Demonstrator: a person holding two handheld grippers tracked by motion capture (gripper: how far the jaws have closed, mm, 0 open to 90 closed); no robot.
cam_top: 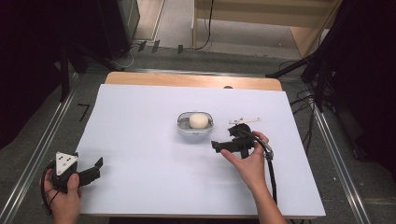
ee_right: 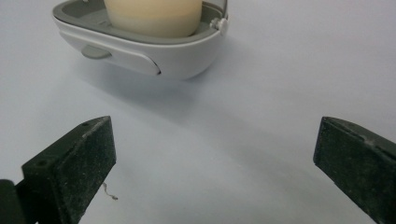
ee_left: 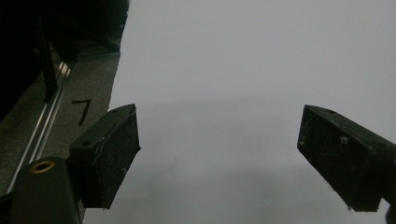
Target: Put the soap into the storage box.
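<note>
Probably light, stiff, slippery: small grey-white rounded plastic tray (cam_top: 194,125) bearing a cream cylindrical block (cam_top: 198,120), mid-table just left of the wide-open empty right gripper (cam_top: 216,145); best pinched across its side walls.

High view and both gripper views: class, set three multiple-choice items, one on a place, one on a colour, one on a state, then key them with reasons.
1. Where does the cream round block sit?
A in the grey oval plastic tray
B on the floor
C between jaws

2. What colour is the table sheet?
A red
B white
C green

3. How is the right gripper?
A shut on the tray
B shut, empty
C open

Key: 1 A, the tray's rim rings the block. 2 B, the sheet is plain white. 3 C, its jaws stand wide apart with nothing between.
</note>
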